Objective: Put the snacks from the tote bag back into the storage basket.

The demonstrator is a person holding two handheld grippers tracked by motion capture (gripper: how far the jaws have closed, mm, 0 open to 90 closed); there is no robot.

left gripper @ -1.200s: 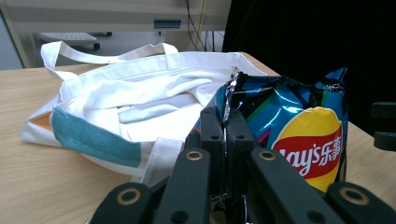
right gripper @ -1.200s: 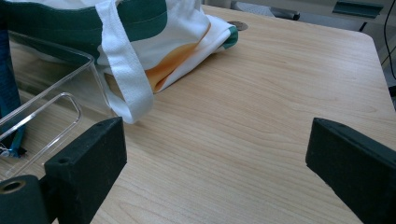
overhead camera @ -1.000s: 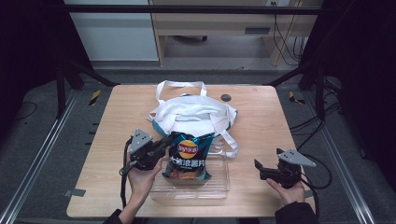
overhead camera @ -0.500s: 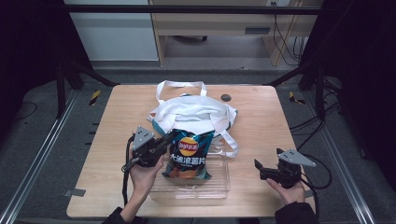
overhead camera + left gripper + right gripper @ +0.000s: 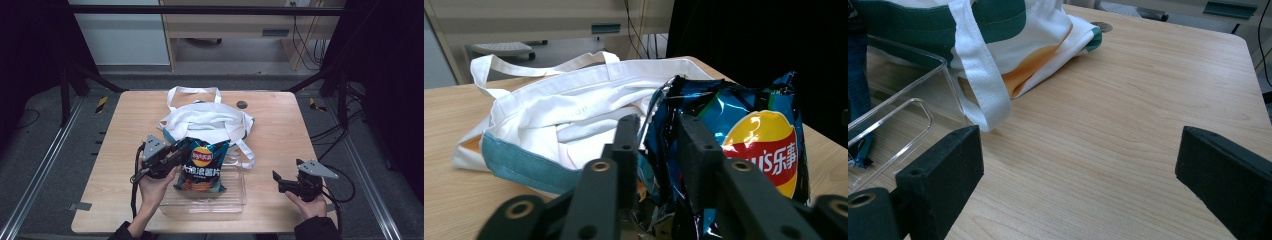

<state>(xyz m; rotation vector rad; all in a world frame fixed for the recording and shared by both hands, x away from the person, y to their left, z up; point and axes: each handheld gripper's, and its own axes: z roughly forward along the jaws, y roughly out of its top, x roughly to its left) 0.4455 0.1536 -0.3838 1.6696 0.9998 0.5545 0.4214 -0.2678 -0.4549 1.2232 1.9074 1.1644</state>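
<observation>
Chip bag [image 5: 202,167] sat at centre-lower frame in the high view, lower part in the clear tray [image 5: 235,202], top leaning on the white tote bag [image 5: 210,120]. Long axis ran top-to-bottom of frame, logo upright, sealed top pointing toward the tote. Likely light, crinkly, slippery, crushable; best gripped at the flat seam edge. Left gripper [image 5: 656,140] jaws had just been opening, part open, bag's left edge between them, not pinched. Right gripper [image 5: 1078,165] jaws wide open, empty, over bare worktop [image 5: 1148,100].
</observation>
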